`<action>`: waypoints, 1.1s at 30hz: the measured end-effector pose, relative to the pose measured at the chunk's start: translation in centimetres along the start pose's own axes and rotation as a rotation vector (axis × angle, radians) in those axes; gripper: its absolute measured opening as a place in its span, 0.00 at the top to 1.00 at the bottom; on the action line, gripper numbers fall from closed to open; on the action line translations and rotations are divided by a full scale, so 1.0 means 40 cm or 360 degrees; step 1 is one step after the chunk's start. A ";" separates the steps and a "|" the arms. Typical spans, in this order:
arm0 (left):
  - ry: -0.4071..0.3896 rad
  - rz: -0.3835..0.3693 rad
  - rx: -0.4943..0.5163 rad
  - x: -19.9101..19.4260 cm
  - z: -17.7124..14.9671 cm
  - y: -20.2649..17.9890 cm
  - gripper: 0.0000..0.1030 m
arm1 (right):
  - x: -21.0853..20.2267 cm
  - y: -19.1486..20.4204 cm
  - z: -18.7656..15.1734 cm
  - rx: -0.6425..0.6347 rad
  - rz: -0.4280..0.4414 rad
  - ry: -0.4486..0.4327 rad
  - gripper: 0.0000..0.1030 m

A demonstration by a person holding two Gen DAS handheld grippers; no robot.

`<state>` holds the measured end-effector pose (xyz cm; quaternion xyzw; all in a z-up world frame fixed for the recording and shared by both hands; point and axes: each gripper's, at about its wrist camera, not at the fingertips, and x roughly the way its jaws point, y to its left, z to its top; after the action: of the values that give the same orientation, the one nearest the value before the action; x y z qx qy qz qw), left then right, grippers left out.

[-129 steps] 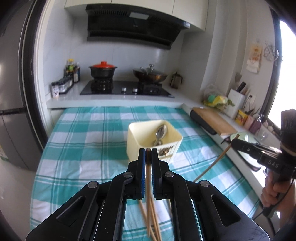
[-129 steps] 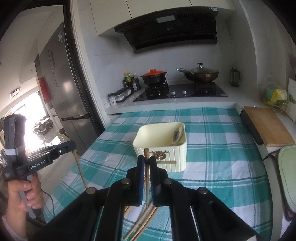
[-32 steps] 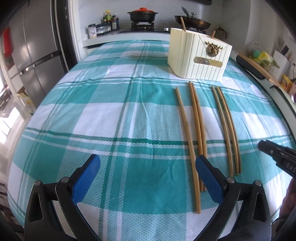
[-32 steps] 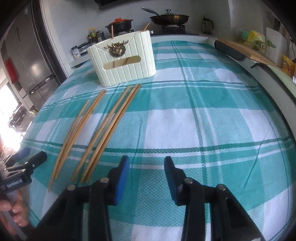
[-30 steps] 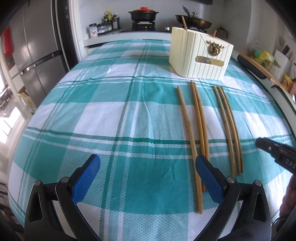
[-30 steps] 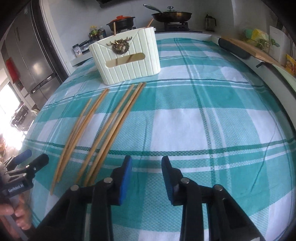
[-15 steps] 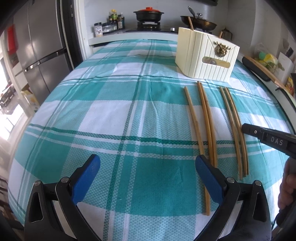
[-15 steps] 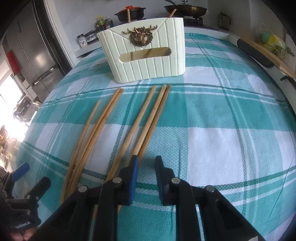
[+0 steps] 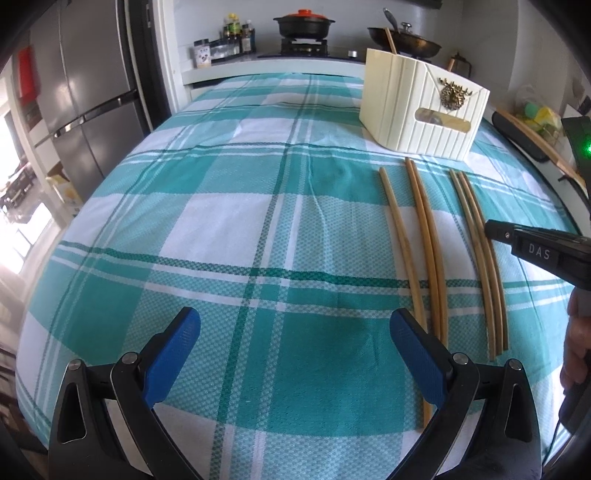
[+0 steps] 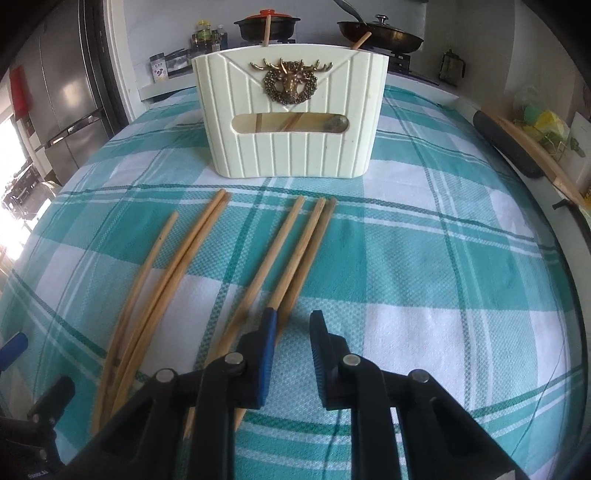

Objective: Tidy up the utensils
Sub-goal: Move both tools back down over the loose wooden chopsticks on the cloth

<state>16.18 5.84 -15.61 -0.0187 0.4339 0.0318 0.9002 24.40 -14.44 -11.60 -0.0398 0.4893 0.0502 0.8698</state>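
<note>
Several wooden chopsticks (image 10: 291,251) lie side by side on the teal checked tablecloth, in front of a cream utensil holder (image 10: 291,129) with a brass deer emblem. Two chopsticks stand in the holder. My right gripper (image 10: 291,319) is open, low over the right-hand group, with one chopstick between its fingers. In the left wrist view the chopsticks (image 9: 428,236) lie right of centre below the holder (image 9: 421,110). My left gripper (image 9: 295,325) is wide open and empty over bare cloth, left of the chopsticks. The right gripper's tip (image 9: 495,229) shows there above the right-hand chopsticks.
A stove with a red-lidded pot (image 9: 303,22) and a pan (image 9: 402,37) stands behind the table. A fridge (image 9: 85,92) is at the left. A cutting board (image 10: 528,144) lies on the counter at the right. The tablecloth (image 9: 221,221) is bare left of the chopsticks.
Earlier each gripper held a chopstick above the holder; those now stand in it. Over the last second my right gripper has moved in over the right-hand chopsticks. The left stays wide open.
</note>
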 end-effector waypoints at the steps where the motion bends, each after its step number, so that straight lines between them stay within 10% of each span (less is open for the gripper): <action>1: 0.0003 0.0001 -0.0003 0.000 0.000 0.002 0.01 | 0.000 0.000 0.001 -0.0001 -0.0003 0.0000 0.82; 10: 0.0021 0.0010 -0.0033 0.012 0.001 0.010 0.01 | -0.009 -0.009 -0.031 -0.0003 -0.0032 0.0033 0.81; 18: 0.0042 -0.0009 -0.0091 0.022 -0.002 0.028 0.01 | -0.013 -0.054 -0.027 0.0226 0.0213 0.0038 0.79; 33: 0.0056 -0.0032 -0.0103 0.026 -0.007 0.031 0.01 | 0.051 0.033 0.049 -0.0094 0.0015 0.0050 0.79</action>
<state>16.52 7.09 -16.61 -0.0526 0.4482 0.0364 0.8916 26.95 -12.81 -12.34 -0.0639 0.5014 0.0680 0.8602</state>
